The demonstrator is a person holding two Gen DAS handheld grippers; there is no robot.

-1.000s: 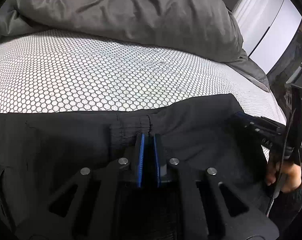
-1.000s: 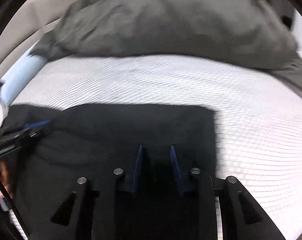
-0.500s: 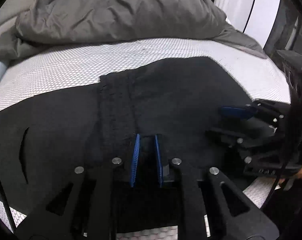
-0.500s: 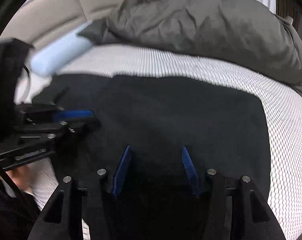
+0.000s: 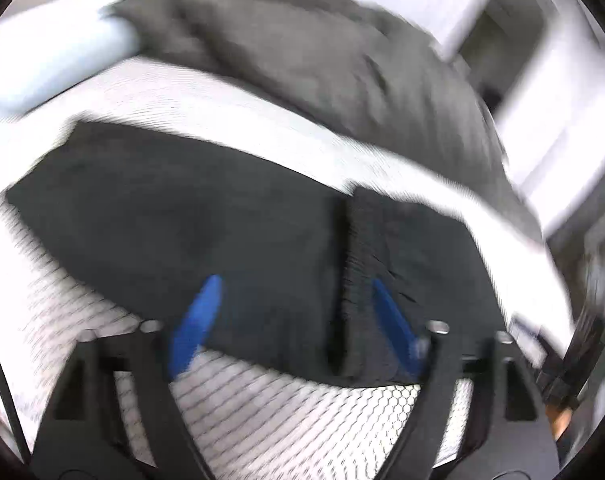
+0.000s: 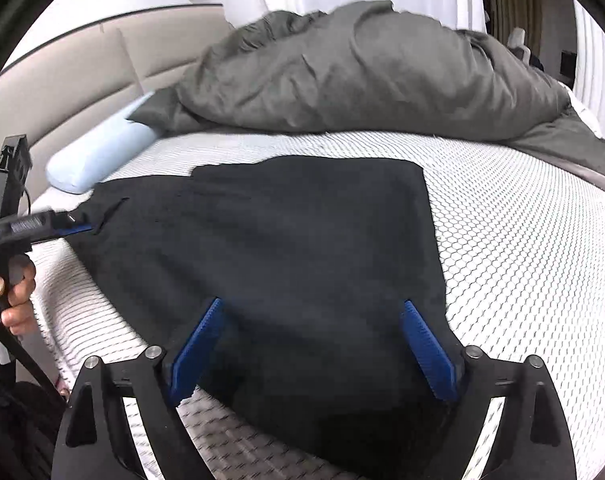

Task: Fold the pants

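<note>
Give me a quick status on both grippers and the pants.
Left gripper and right gripper: fingers opening, nothing pinched. Black pants lie folded flat on the honeycomb mattress. Grey duvet and blue pillow sit beyond, not in the way.

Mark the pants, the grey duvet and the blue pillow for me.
pants [image 6: 302, 248], right wrist view, middle of the black cloth
grey duvet [image 6: 362, 76], right wrist view, top of the heap
blue pillow [image 6: 98, 156], right wrist view, its middle

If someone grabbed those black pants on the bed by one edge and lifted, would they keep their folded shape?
Probably not. The black pants lie limp and flat on the honeycomb-patterned mattress, so they would likely droop and unfold. The ribbed waistband looks thicker and may hang a bit stiffer. The cloth looks matte, so it is probably not slippery.
</note>
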